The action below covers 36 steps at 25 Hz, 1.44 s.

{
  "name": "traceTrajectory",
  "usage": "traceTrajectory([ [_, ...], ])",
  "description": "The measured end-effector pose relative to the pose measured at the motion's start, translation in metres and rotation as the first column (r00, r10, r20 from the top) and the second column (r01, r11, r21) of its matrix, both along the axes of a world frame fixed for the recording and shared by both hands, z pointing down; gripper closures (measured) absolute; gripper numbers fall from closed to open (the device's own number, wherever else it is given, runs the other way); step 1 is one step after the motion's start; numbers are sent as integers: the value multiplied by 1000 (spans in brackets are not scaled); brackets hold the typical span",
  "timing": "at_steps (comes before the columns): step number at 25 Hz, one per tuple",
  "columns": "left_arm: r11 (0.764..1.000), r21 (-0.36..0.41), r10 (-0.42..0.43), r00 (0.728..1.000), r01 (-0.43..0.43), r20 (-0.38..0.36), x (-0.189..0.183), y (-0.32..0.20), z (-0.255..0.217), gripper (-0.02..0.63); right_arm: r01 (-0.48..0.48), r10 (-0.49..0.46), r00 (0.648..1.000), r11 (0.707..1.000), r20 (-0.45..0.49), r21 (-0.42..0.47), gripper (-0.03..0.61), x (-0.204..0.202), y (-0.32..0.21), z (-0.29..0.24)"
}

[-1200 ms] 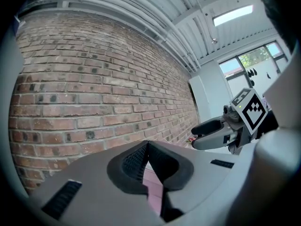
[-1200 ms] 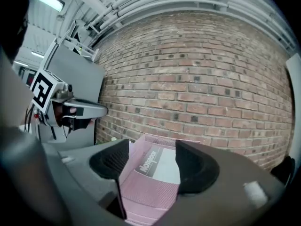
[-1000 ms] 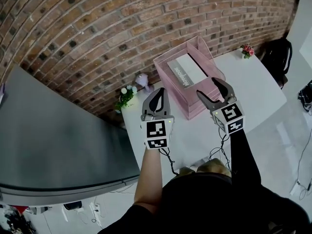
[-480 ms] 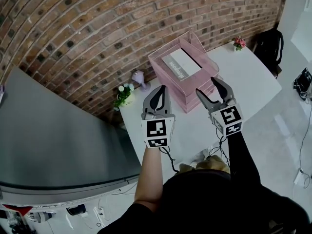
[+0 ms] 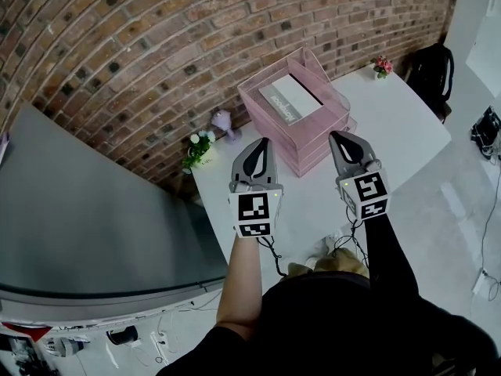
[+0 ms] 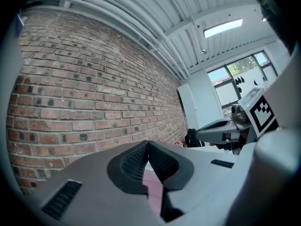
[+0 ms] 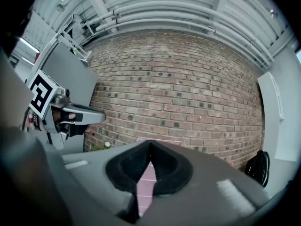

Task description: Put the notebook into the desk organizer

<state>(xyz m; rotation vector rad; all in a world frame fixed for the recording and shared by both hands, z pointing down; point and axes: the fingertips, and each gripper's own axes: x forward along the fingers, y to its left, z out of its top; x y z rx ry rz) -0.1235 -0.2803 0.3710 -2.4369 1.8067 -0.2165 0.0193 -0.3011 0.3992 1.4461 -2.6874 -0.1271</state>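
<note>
Already notebook (image 5: 290,99) in pink organizer (image 5: 315,142), white table (image 5: 391,120)

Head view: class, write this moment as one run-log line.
grey-white notebook: in top tray of pink wire-mesh desk organizer | left tongs: shut, empty | right tongs: just closed, empty

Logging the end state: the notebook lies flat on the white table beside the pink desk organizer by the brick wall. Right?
No. The head view shows the notebook lying flat in the top tray of the pink desk organizer, not beside it on the white table. The rest holds.
</note>
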Motion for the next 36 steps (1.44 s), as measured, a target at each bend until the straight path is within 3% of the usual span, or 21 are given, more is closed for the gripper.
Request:
traceTrajectory([
  [36,1000,-21,-17,1000,17,-23,-6,21,9,604,-7,8,1000,999,-21,37,577,-3,19,-5],
])
